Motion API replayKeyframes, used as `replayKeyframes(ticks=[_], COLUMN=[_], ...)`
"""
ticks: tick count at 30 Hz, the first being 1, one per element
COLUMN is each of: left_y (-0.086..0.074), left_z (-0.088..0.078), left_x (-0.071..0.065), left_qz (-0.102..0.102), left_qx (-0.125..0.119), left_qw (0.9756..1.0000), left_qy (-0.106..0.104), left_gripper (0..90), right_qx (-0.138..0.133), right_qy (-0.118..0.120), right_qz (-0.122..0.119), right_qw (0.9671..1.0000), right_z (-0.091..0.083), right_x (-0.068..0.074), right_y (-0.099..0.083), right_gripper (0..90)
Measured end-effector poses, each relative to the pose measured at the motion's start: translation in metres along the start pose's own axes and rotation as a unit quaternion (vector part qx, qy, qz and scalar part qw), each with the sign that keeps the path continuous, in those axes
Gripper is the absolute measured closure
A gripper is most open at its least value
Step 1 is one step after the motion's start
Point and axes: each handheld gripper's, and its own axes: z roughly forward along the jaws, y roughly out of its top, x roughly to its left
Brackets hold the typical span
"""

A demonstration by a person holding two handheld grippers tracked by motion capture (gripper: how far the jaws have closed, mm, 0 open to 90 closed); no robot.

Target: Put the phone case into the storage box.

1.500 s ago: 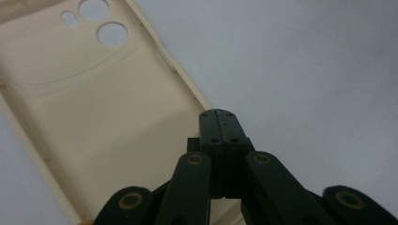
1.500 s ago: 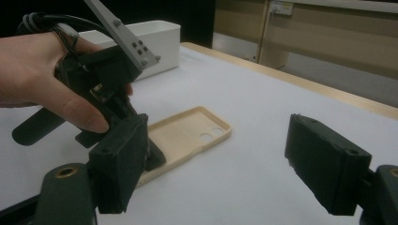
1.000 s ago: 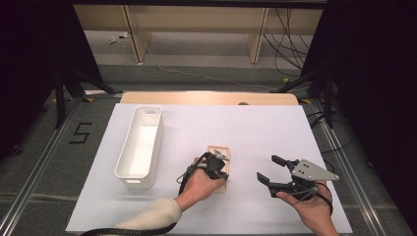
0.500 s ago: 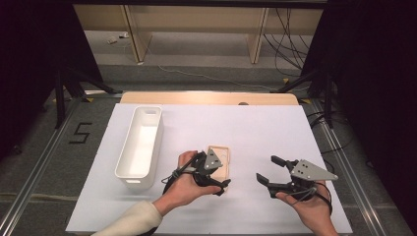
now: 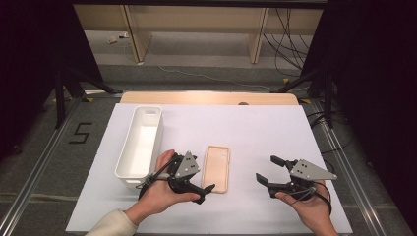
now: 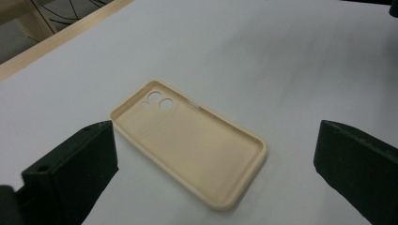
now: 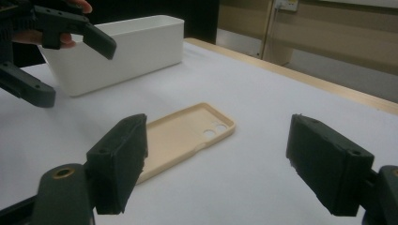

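High view: left gripper [image 5: 206, 189], jaws just spread wide, lies tilted beside the phone case [image 5: 217, 168]; right gripper [image 5: 268, 169] level, jaws spread.

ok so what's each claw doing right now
left claw: open, jaws just opened, holding nothing, phone case lies free on the table.
right claw: open, empty.

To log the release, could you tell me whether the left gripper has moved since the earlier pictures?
Yes: the left gripper, jaws just opened, has drawn back off the phone case toward the white bin.

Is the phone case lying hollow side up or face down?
Hollow side up: the phone case shows its raised rim and inner floor, flat on the white sheet.
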Motion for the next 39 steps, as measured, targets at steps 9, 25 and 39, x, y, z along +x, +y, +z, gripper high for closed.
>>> replayKeyframes(ticks=[9,25,39], left_y=[-0.02,-0.043,-0.051], left_z=[-0.026,-0.058,-0.068], left_x=[0.01,0.021,0.025], left_qz=[-0.011,-0.03,-0.035], left_qx=[-0.017,-0.049,-0.072], left_qw=[0.9996,0.9969,0.9948], left_qy=[0.019,0.054,0.064], left_gripper=[0.0,0.0,0.0], right_qx=[0.002,0.006,0.029], right_qy=[0.002,0.006,0.02], right_qz=[-0.001,-0.001,-0.032], right_qw=[1.0,1.0,0.9989], right_z=[0.001,0.001,0.008], right_x=[0.0,-0.001,0.006], right_y=[-0.001,-0.003,0.001], right_gripper=[22.2,21.9,22.0])
